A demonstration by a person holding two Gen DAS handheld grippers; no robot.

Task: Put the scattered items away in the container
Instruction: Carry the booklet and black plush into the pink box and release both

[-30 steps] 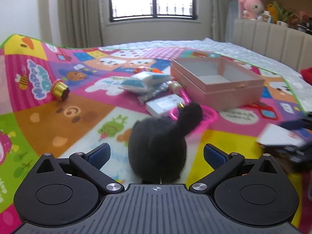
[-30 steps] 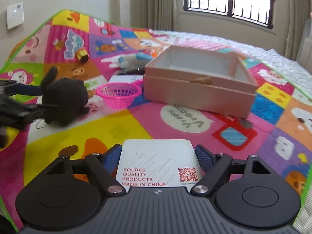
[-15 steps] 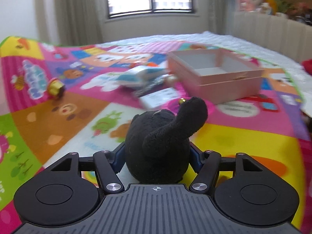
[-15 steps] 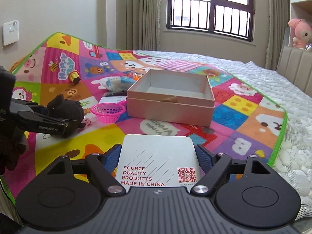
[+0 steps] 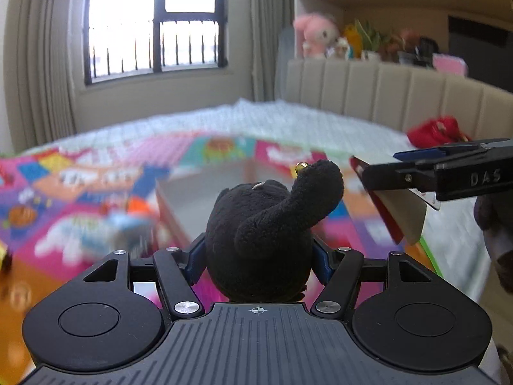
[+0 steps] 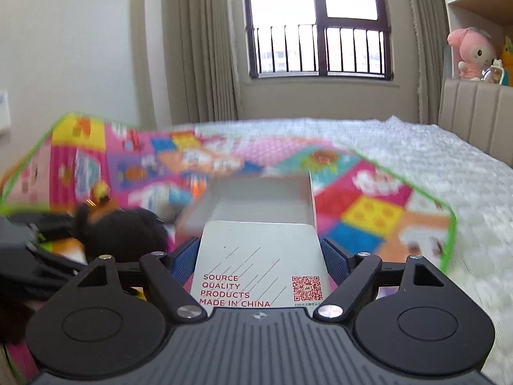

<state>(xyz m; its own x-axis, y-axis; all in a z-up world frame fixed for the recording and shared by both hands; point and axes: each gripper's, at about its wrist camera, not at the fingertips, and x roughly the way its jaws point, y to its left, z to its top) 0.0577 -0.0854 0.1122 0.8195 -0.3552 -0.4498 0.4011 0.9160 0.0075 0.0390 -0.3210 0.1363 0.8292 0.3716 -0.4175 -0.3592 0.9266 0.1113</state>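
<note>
A black plush toy (image 5: 266,224) is lifted above the mat with my left gripper (image 5: 258,258) shut on its body. It also shows at the left of the right wrist view as a dark plush toy (image 6: 125,237). A white flat box (image 6: 256,243) with red print is clamped between the pads of my right gripper (image 6: 259,256). From the left wrist view that right gripper (image 5: 442,173) hangs at the right with the white box (image 5: 404,215) tilted in it. The open pink container (image 6: 312,199) lies just ahead of both, blurred, and its inside looks bare.
A colourful play mat (image 6: 368,211) covers the bed, and white quilt (image 6: 433,166) runs to the right. Blurred packets (image 5: 128,224) lie left of the container. A padded headboard (image 5: 384,89) and a red item (image 5: 436,131) are at the far right.
The left jaws closed on the black plush toy and lifted it toward the pink container. The right gripper rose with the white box and moved closer to the container.
</note>
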